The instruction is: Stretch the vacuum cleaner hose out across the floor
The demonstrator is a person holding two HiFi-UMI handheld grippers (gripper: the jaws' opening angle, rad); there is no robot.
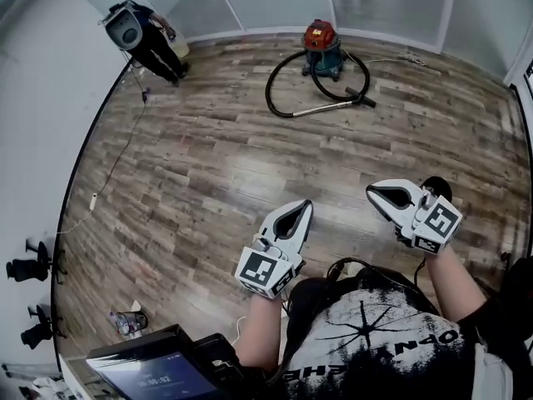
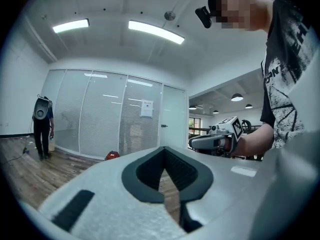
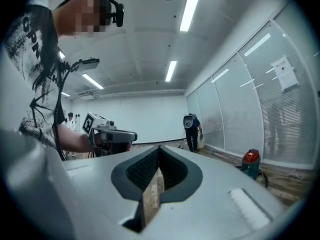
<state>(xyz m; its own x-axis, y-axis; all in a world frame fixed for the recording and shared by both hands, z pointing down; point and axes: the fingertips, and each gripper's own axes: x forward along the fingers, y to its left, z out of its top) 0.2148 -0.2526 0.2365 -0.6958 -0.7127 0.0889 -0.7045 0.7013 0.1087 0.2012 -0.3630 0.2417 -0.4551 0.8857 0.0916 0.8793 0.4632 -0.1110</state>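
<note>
Red-topped vacuum cleaner [image 1: 322,47], illegible label [image 1: 319,33], looped hose [image 1: 267,90].

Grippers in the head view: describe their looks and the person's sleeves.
Both the left gripper and right gripper are white tapered shells with black ribbed pads around a teardrop opening. Each carries a cube of black-and-white square markers. The T-shirt is black, short-sleeved.

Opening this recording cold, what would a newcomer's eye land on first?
The red-topped vacuum cleaner stands by the far glass wall, its black hose curled in a loop on the wood floor. Near the camera, the left gripper and right gripper sit side by side, both shut and empty.
</note>
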